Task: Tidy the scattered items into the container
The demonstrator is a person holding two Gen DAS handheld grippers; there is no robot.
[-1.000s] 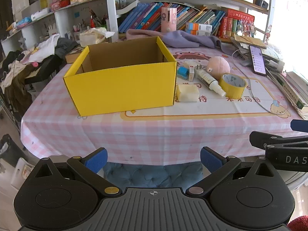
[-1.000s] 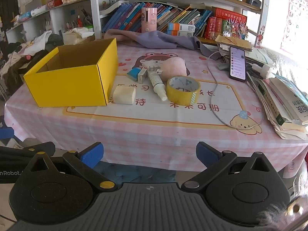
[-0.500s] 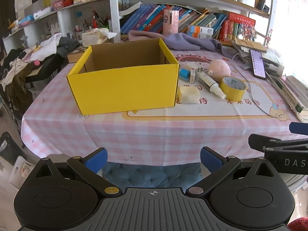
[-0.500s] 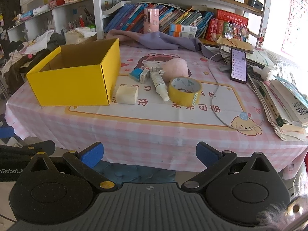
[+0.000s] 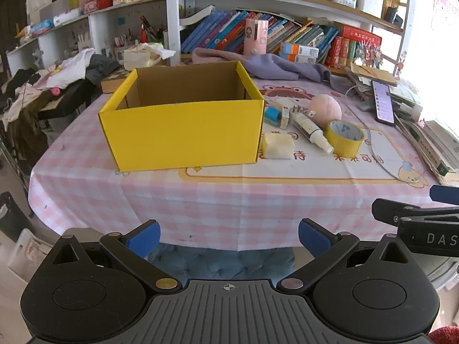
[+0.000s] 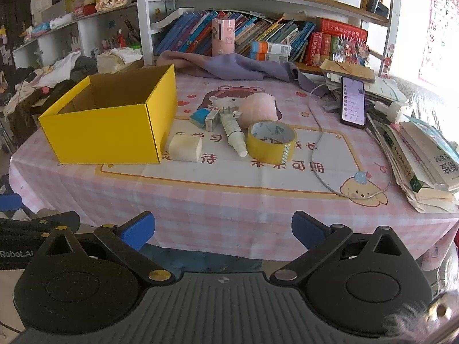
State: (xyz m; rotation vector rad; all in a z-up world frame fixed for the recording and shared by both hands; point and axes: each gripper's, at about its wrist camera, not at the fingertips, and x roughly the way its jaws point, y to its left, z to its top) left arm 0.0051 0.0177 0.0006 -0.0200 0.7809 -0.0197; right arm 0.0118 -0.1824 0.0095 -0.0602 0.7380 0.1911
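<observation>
while both grippers hang short of the table's near edge, the yellow cardboard box (image 5: 183, 134) stands open-topped on the pink checked tablecloth (image 5: 229, 200); only its brown inner walls show, and its floor is hidden from both views, so i cannot tell whether anything lies inside.

the scattered items sit in a cluster just right of the box. a pale block (image 6: 185, 148) lies nearest, just beside the box's front right corner. behind it are a small blue item (image 6: 200, 117) and a small white carton (image 6: 212, 120), close together. a white tube (image 6: 233, 130) lies slanted with its nozzle towards the camera, next to a roll of yellow tape (image 6: 271, 142) standing on its flat side. a pink plush ball (image 6: 259, 108) rests behind the tape.

the left gripper (image 5: 229, 236) has its blue-padded fingers spread wide with nothing between them, and faces the box well ahead. the right gripper (image 6: 222, 228) is likewise spread and empty, with the tape and tube ahead of it, well apart. farther right, a phone (image 6: 353, 103) leans by a stack of books (image 6: 421, 154), with a white cable (image 6: 321, 143) looping across the cloth.
</observation>
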